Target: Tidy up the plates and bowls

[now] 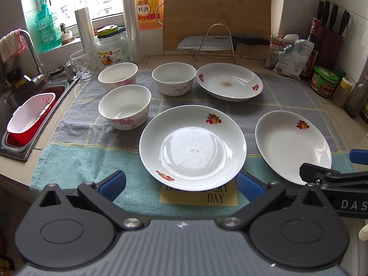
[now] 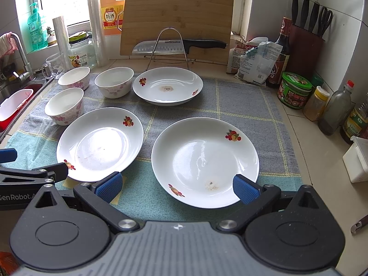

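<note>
Three round, glossy white plates, shallow and fruit-printed, lying flat on a checked grey-and-teal cloth (image 2: pixel 241 96) spread over the tabletop (image 2: pixel 306 151): near plate (image 2: pixel 204 161) toward the front edge, middle plate (image 1: pixel 192 147) to its left, far plate (image 2: pixel 168 86) toward the back edge, faintly stained at centre. No long axis to speak of, all mouths upward. Three deep white bowls (image 1: pixel 124 107) with pink flower prints, upright, clustered near the left edge by the sink (image 1: pixel 13 105). Left tongs (image 1: pixel 181 185) spread wide, holding nothing, fingertips flanking the middle plate's near rim. Right tongs (image 2: pixel 176 187) likewise agape and empty, one blue ribbed pad (image 2: pixel 243 189) seemingly over the near plate's rim, contact hard to judge. Yellow cloth label partly hidden under the middle plate.
</note>
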`<state>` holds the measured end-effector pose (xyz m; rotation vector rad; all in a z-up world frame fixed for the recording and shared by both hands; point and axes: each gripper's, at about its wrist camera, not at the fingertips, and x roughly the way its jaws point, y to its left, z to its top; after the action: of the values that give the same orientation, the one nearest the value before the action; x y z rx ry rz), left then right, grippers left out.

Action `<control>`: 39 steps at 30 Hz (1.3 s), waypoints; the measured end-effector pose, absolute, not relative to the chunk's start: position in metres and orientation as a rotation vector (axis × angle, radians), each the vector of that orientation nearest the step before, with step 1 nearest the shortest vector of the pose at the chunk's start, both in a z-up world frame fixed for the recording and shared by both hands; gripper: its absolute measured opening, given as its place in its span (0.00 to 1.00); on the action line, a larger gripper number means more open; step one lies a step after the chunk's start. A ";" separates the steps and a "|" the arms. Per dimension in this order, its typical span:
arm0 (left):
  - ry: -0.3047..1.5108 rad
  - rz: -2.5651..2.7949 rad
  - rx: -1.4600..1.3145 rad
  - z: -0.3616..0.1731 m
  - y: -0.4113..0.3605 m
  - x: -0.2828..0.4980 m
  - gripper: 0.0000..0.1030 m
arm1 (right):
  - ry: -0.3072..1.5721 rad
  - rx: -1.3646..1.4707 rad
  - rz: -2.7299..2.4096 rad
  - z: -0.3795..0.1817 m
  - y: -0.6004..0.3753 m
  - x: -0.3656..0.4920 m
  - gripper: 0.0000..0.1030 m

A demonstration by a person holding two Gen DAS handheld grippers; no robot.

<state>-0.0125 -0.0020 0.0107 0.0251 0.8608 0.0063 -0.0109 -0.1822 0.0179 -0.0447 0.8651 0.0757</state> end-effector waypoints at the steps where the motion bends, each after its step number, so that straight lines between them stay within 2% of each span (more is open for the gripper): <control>1: 0.861 0.006 0.025 0.011 -0.002 -0.012 0.99 | 0.865 -0.045 0.076 0.018 -0.182 -0.011 1.00; 39: 0.828 -0.027 -0.009 0.005 -0.008 -0.007 0.99 | 0.812 -0.097 0.178 0.006 -0.203 -0.011 1.00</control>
<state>-0.0072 -0.0077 0.0053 -0.0086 0.8280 -0.0274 -0.0108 -0.2030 0.0056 -0.0974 0.8122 0.1784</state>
